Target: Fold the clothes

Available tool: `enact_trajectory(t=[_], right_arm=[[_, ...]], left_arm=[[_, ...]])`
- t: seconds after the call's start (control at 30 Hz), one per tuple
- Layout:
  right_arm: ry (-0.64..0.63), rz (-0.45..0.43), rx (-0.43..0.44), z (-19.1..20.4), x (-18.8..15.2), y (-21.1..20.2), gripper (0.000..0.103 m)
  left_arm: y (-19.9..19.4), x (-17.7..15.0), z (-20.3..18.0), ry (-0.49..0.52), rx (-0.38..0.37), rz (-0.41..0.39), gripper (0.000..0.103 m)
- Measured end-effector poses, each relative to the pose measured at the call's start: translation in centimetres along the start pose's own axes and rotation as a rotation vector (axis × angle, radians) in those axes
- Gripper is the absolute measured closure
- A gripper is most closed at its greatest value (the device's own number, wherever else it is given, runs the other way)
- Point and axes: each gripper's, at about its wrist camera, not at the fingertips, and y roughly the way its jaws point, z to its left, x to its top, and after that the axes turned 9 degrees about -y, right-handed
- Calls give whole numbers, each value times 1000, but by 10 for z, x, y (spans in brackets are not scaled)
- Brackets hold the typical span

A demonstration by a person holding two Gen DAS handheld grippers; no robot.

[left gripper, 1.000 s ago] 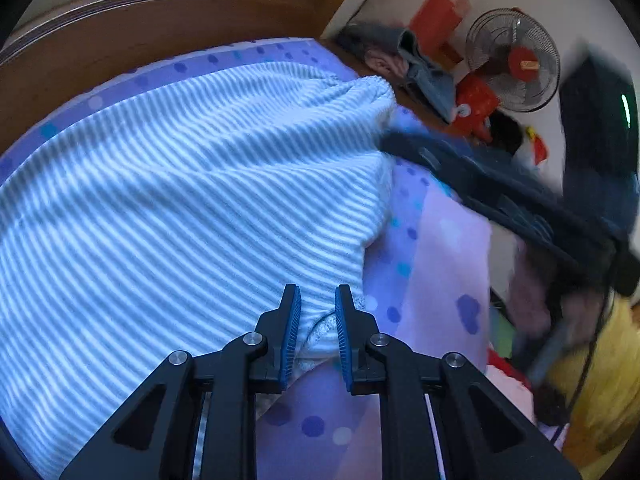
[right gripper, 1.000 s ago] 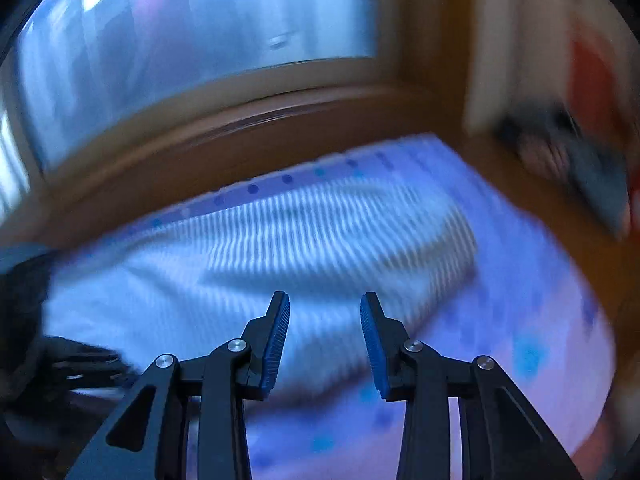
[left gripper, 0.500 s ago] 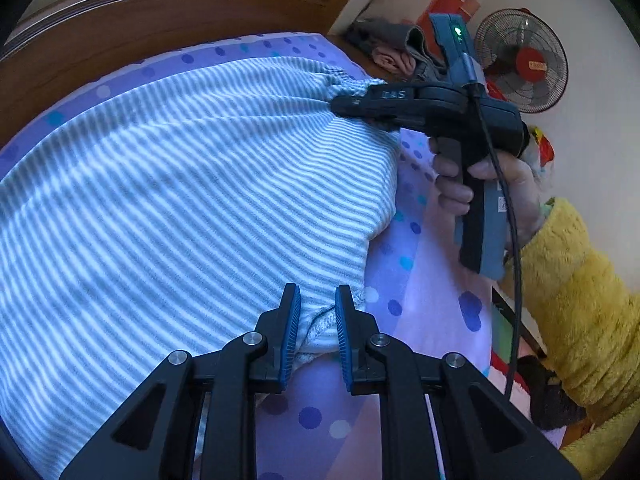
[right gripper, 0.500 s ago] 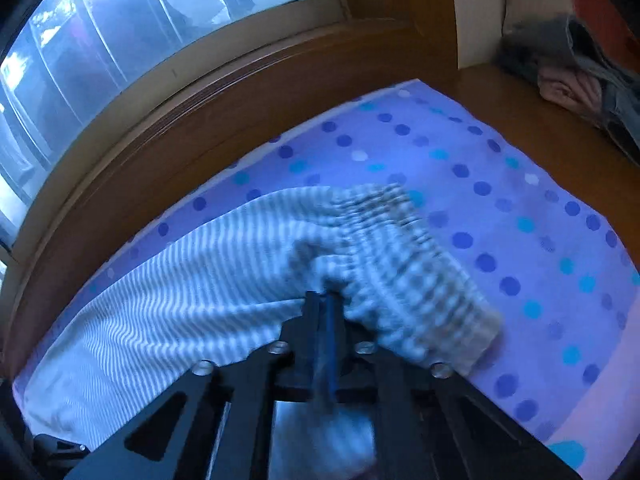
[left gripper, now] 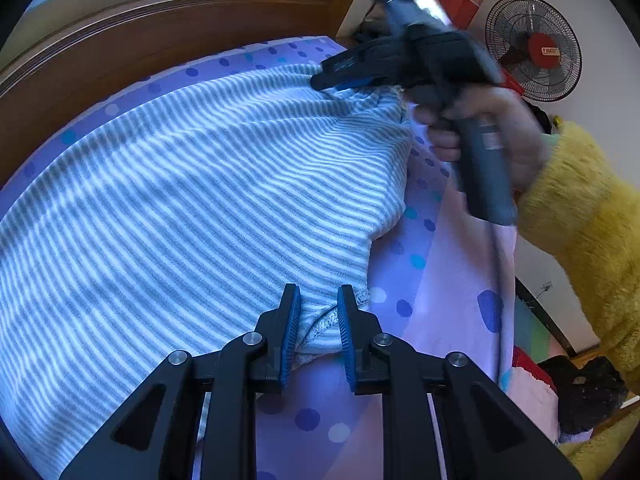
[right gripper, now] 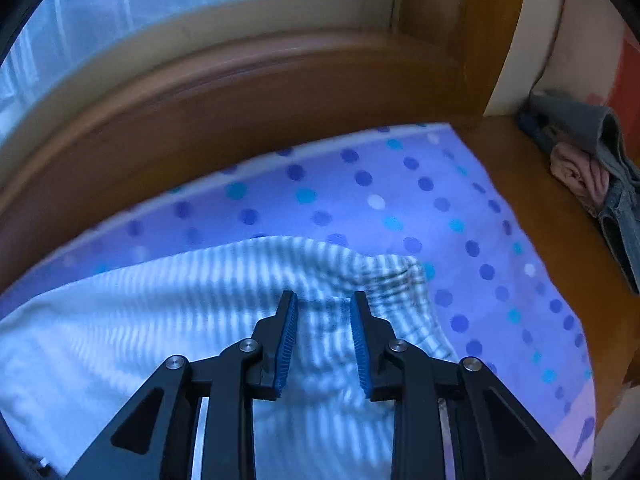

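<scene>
Both corners of the striped garment [left gripper: 192,200] in play on the dotted sheet [right gripper: 360,192]. Left gripper [left gripper: 318,320] narrow, jaws easing apart, near hem bunched between the pads. Right gripper [right gripper: 323,336] at the gathered far corner, jaws opening, cloth between them, no clear pinch. Best to bite deep past the hem on both sides, then lift evenly. Soft, stretchy ribbed knit, fine stripes, puckered elastic edge; likely to sag and slip.

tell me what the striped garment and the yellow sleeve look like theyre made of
Striped garment: looks like soft knit fabric, probably cotton jersey, matte; fine ribbed stripes, stitched hem, gathers where bunched. Yellow sleeve: looks like plush fleece or fuzzy pile; shaggy, tufted surface, no sheen.
</scene>
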Motion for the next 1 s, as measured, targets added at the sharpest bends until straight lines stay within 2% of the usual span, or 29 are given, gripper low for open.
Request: enact_trajectory(t=[0.27, 0.4, 0.47, 0.57, 0.77, 0.9, 1.0], right_arm=[[21, -12, -46, -2, 13, 10, 77], [53, -103, -50, -5, -3, -31, 69], [49, -139, -58, -1, -15, -54, 57], [48, -161, -37, 15, -42, -87, 53], [28, -132, 9, 86, -104, -132, 52], [-33, -117, 29, 168, -144, -158, 52], [-45, -108, 76, 225, -164, -170, 52]], left_arm=[[-7, -3, 4, -15, 5, -14, 84], [-17, -3, 10, -29, 25, -28, 83], [-37, -9, 20, -44, 42, -53, 82], [-69, -24, 42, -77, 59, -95, 78], [-148, -83, 119, -241, 139, -160, 76], [-192, -126, 177, -341, 190, -176, 76], [-228, -161, 215, -380, 231, -183, 76]])
